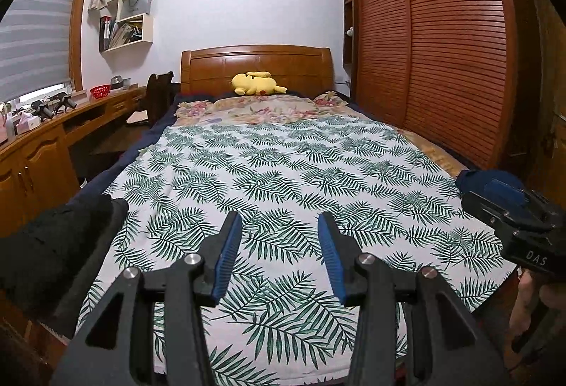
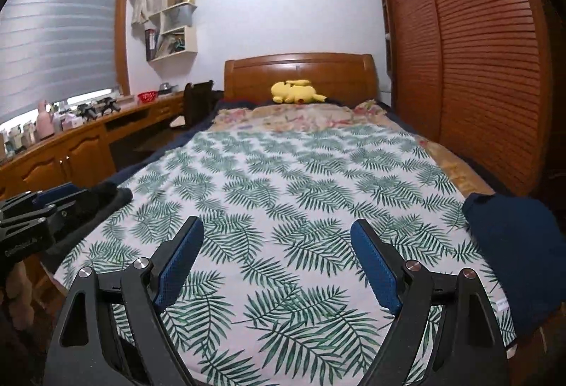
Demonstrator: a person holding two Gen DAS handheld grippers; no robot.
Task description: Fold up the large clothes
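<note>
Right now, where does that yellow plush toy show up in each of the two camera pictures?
Left wrist view: the yellow plush toy lies upper centre, slightly left of the middle, against the wooden headboard.
Right wrist view: the toy lies upper centre, slightly right of the middle.
Shared landmark: the headboard directly behind it.

A leaf-print sheet [image 1: 283, 174] covers the bed [image 1: 258, 64], a plush toy [image 1: 256, 83] at its headboard.
</note>
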